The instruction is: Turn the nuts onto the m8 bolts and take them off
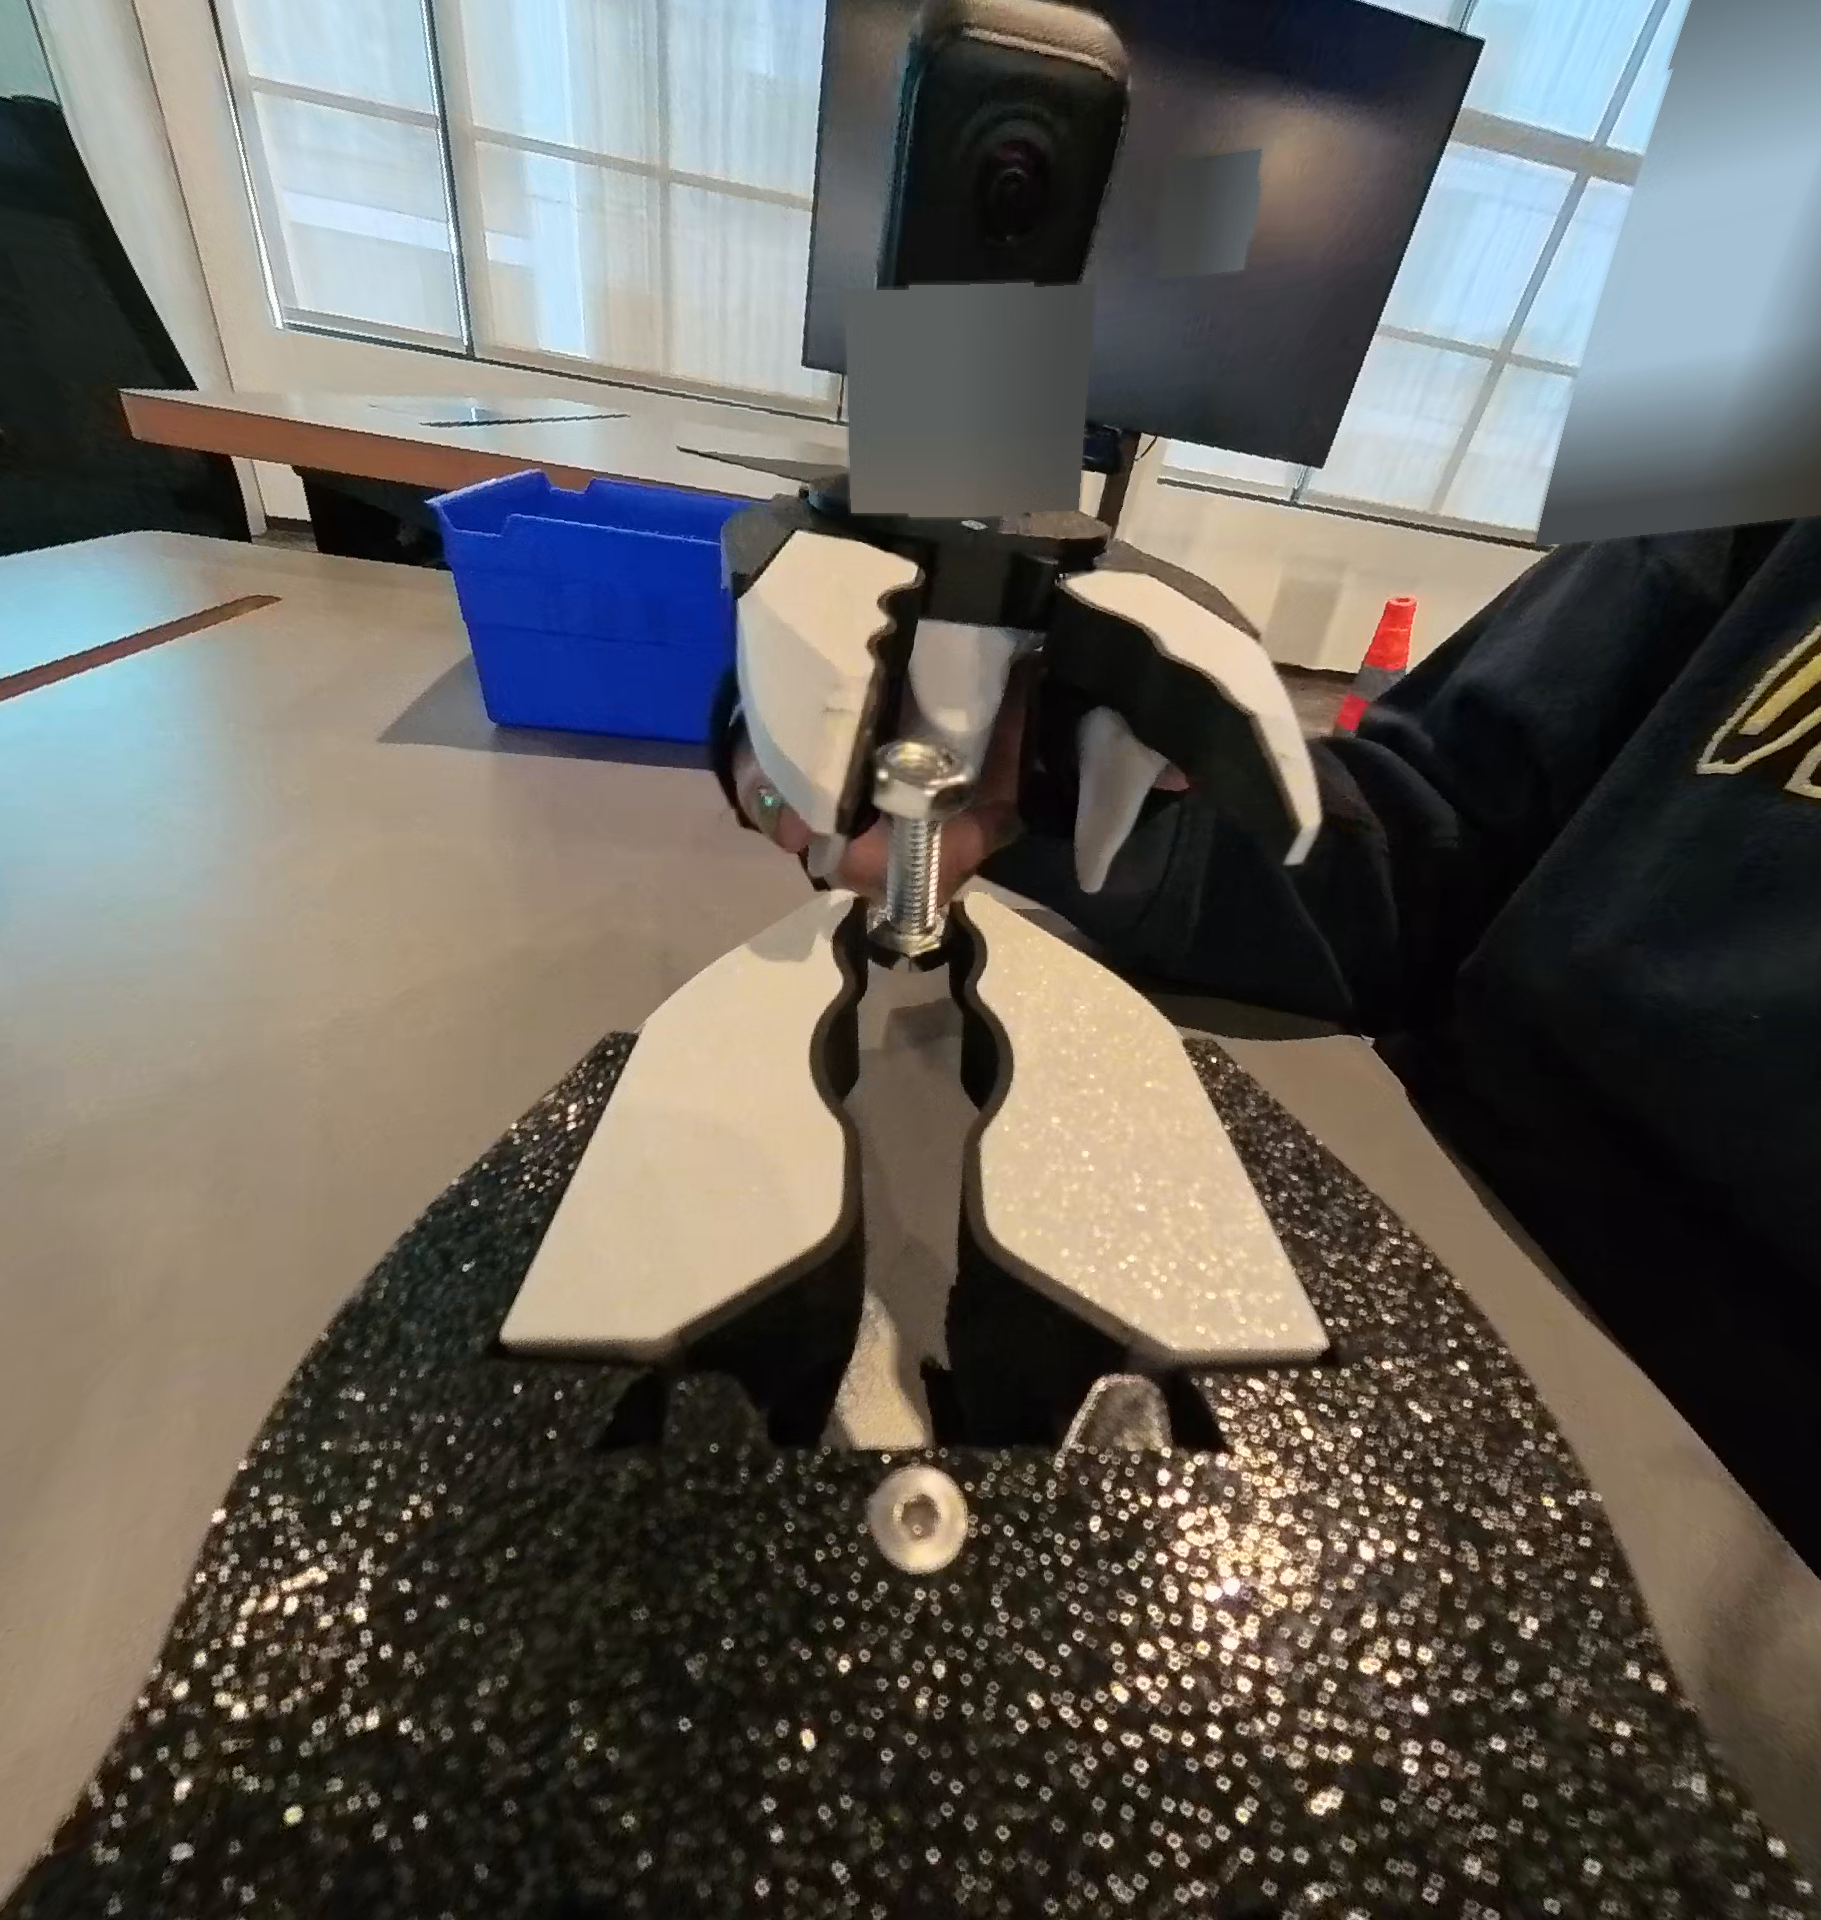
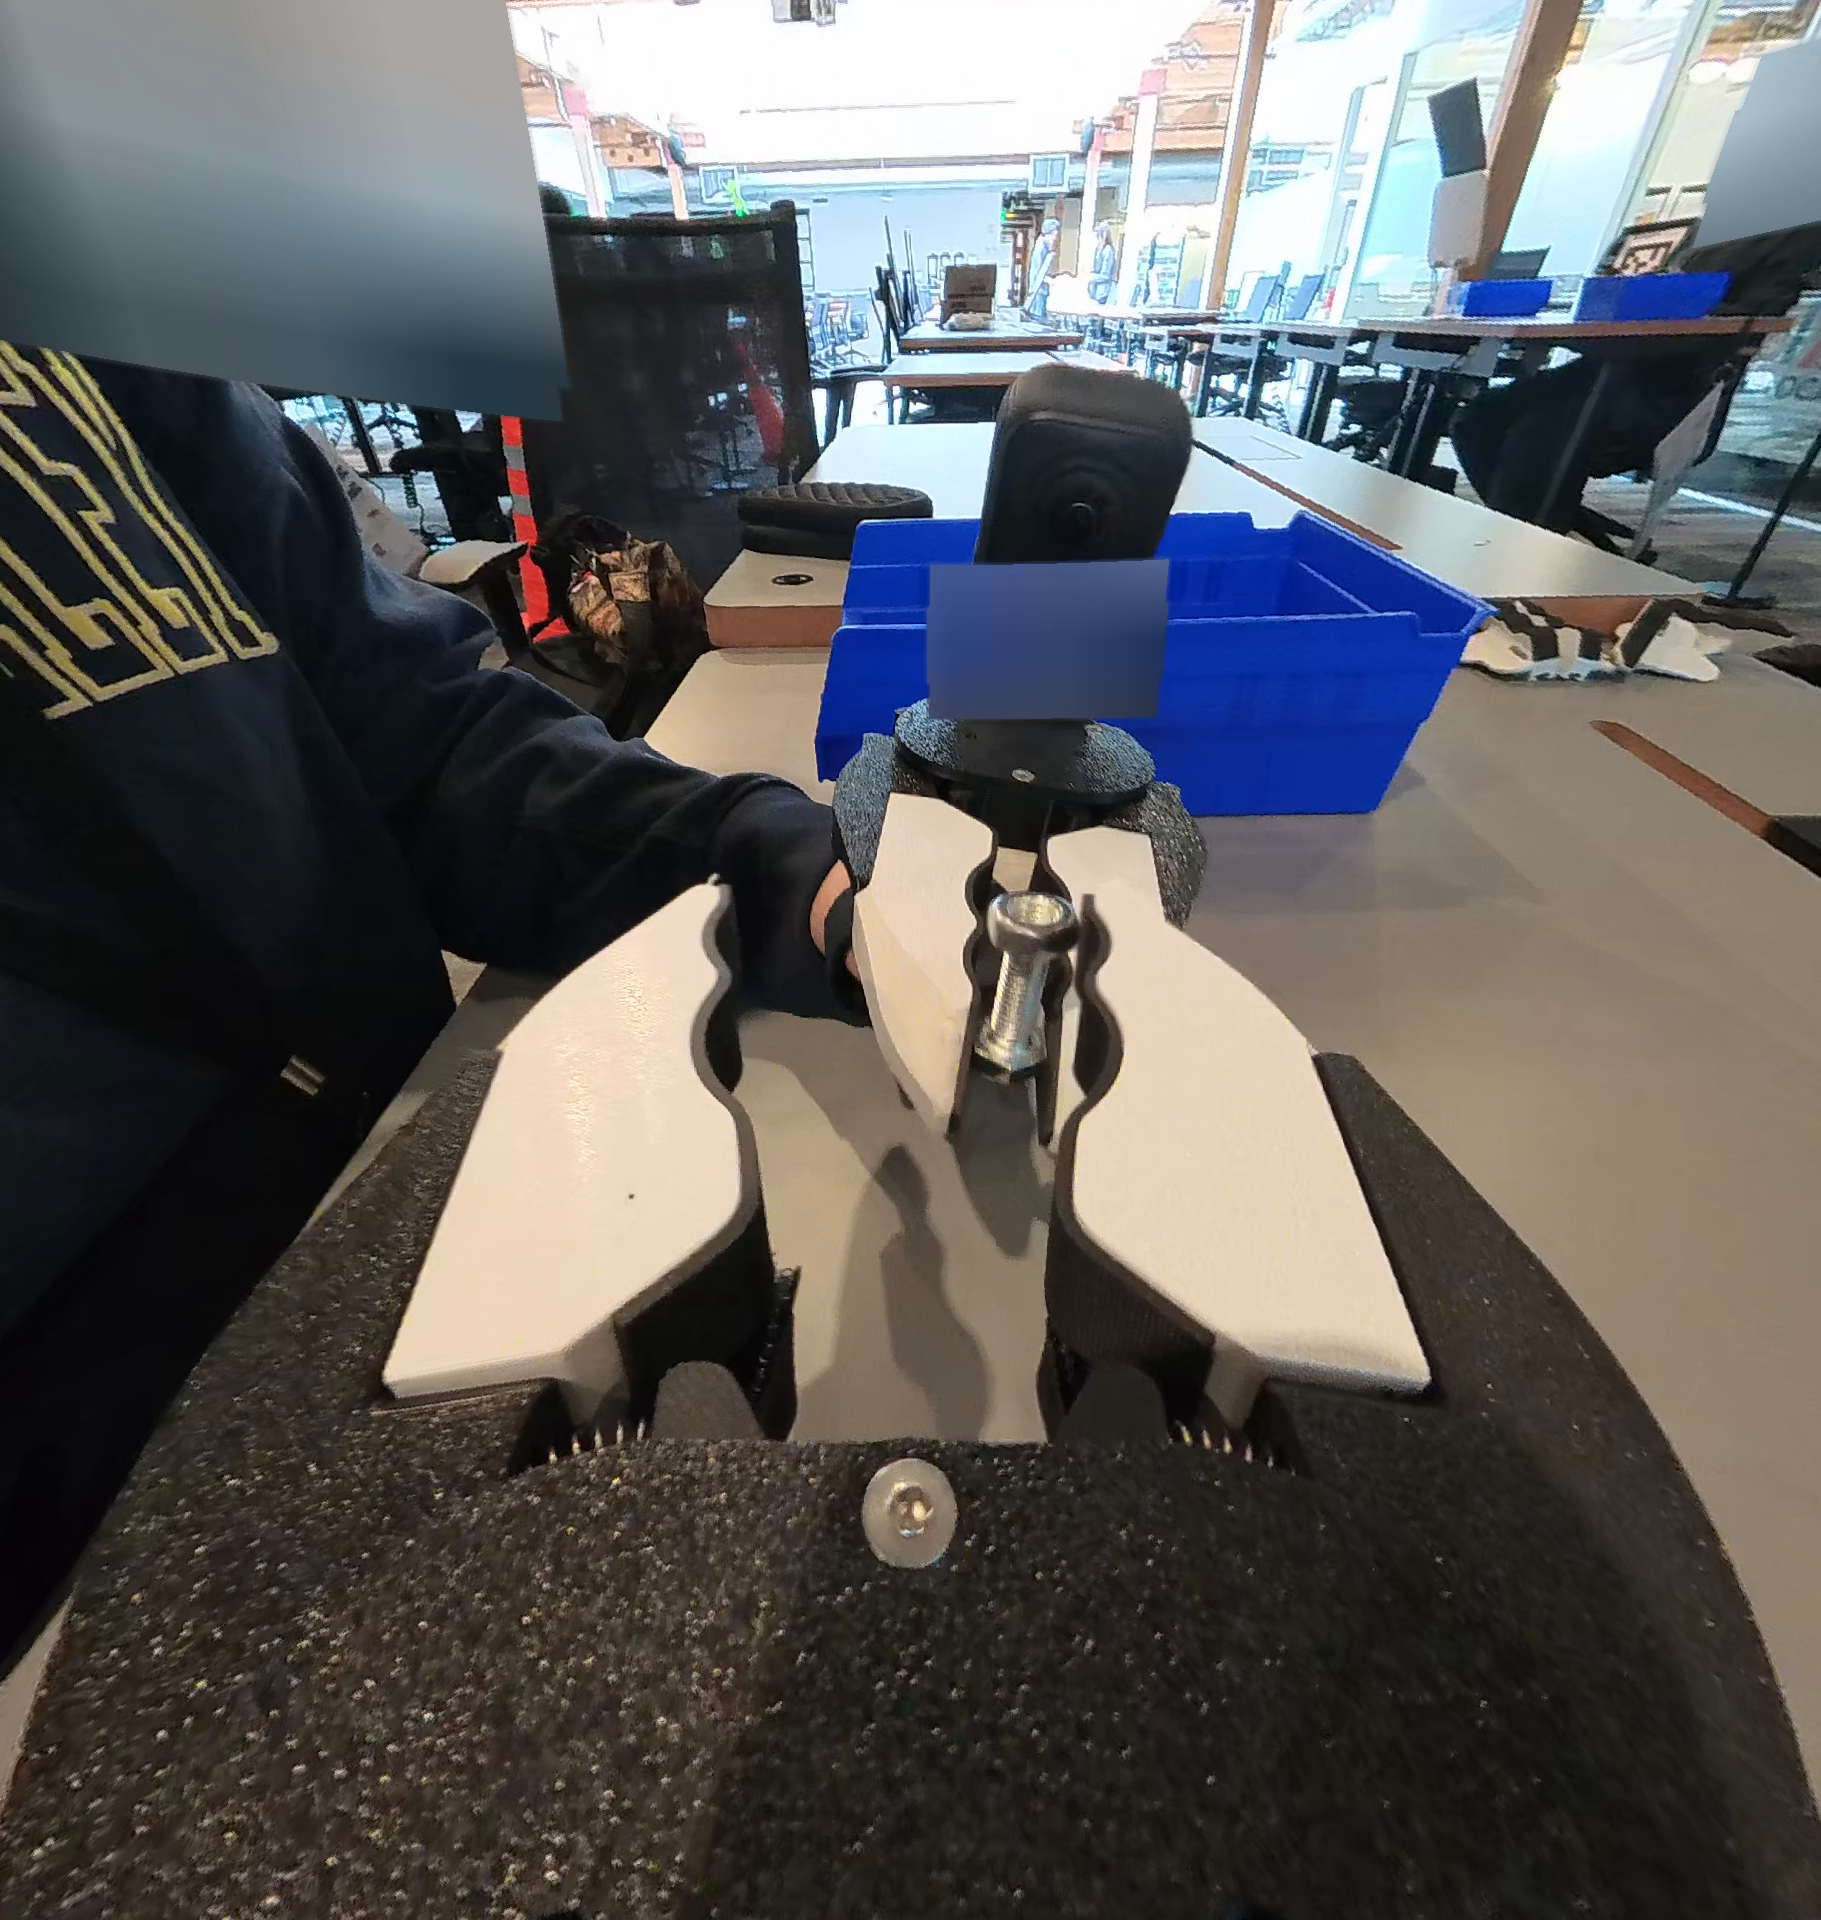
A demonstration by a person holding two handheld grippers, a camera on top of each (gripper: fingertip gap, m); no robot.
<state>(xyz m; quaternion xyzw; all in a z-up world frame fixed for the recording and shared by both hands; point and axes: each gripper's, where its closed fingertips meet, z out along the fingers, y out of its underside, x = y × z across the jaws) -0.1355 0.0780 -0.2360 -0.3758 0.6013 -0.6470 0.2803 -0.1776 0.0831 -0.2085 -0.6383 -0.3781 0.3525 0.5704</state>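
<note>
A silver bolt (image 1: 914,852) stands upright, head (image 1: 921,787) on top, with a nut (image 1: 906,940) at its lower end. My left gripper (image 1: 908,928) is shut on the nut and holds the bolt above the grey table (image 1: 262,935). My right gripper (image 1: 1067,842) faces it, open, and one of its fingers (image 1: 812,707) stands close beside the bolt head. In the right wrist view, my right gripper (image 2: 904,896) is wide open, and the bolt (image 2: 1020,997) and nut (image 2: 1005,1055) sit between the left gripper's fingers (image 2: 916,966), inside the right gripper's span.
A blue bin (image 1: 584,634) (image 2: 1301,686) stands on the table behind the grippers. A person's dark sleeve (image 2: 573,810) reaches in from the side. A monitor (image 1: 1301,260) and an orange cone (image 1: 1389,655) are farther back. Other tables and chairs (image 2: 1508,395) fill the room. Spacing between my two grippers at the tips: around 4 centimetres.
</note>
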